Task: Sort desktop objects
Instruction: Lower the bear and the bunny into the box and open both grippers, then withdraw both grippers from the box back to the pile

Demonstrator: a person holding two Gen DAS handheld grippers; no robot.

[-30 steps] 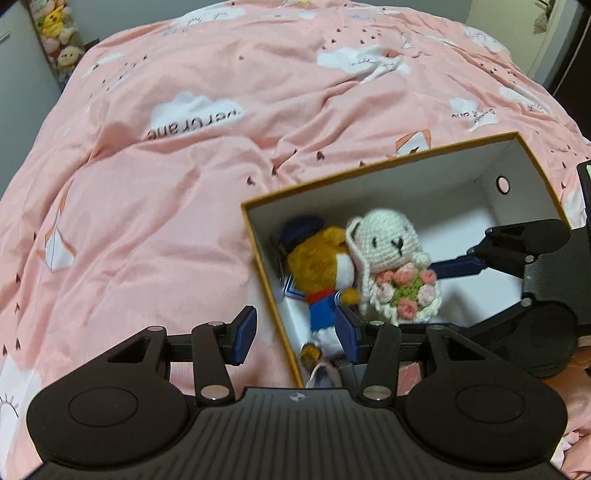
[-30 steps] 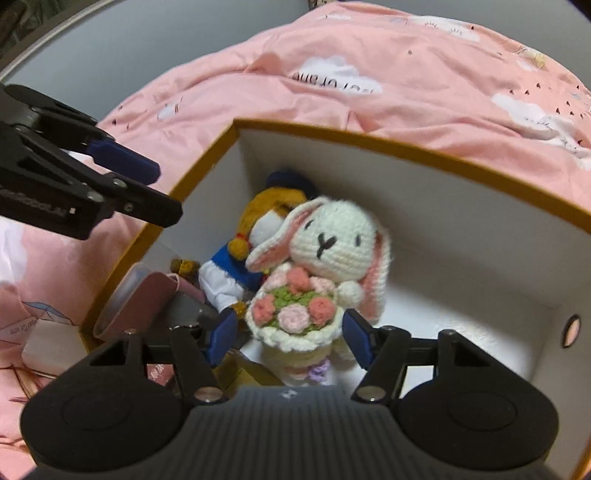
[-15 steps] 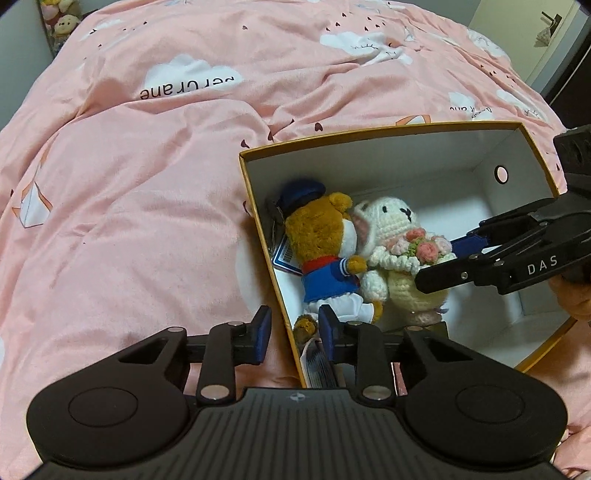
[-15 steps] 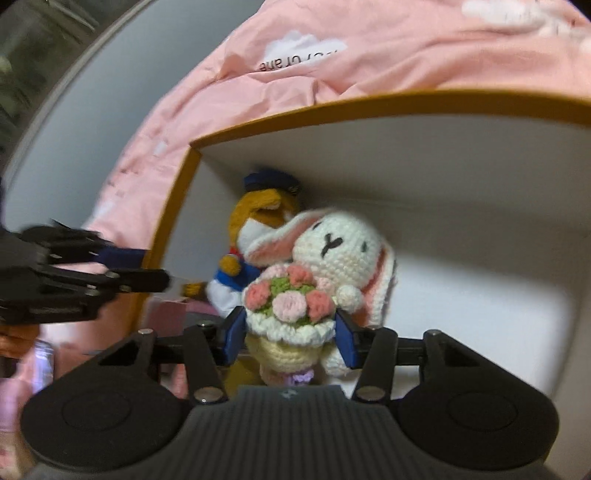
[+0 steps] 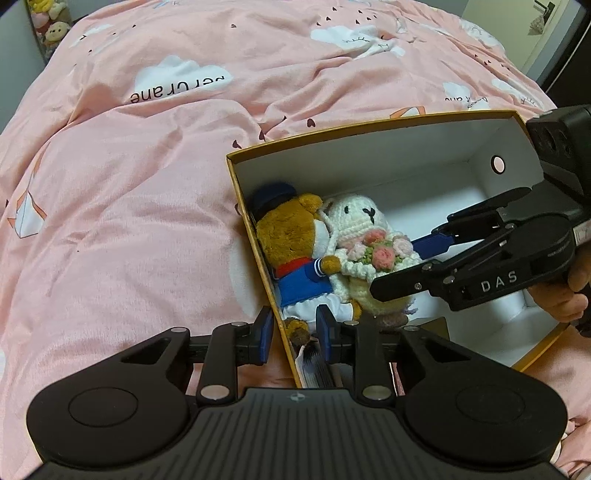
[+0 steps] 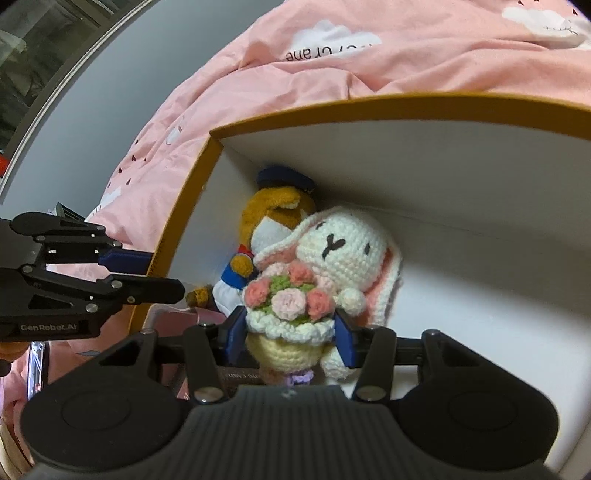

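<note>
A white crochet rabbit (image 6: 343, 251) with a flower bouquet stands in an orange-rimmed box (image 6: 369, 107) with white inside walls. It leans against a brown bear in a sailor suit (image 6: 273, 218). My right gripper (image 6: 290, 338) is shut on the rabbit's lower body, one blue pad on each side. In the left wrist view the rabbit (image 5: 354, 221) and bear (image 5: 288, 236) fill the box's (image 5: 369, 127) left end, with the right gripper (image 5: 395, 267) reaching in from the right. My left gripper (image 5: 294, 338) straddles the box's left wall. Its jaws are closing, and the pads stand apart from the wall.
The box rests on a pink cloud-print duvet (image 5: 147, 184) that covers the whole bed. A pink item (image 6: 173, 317) and a striped booklet (image 5: 314, 365) lie in the box's near left corner. A hand (image 5: 565, 295) holds the right gripper. Plush toys (image 5: 51, 22) sit far left.
The left jaws have narrowed around the box's left wall. The right jaws have closed onto the rabbit, which now stands tight against the bear, and the right gripper has rolled and come lower.
</note>
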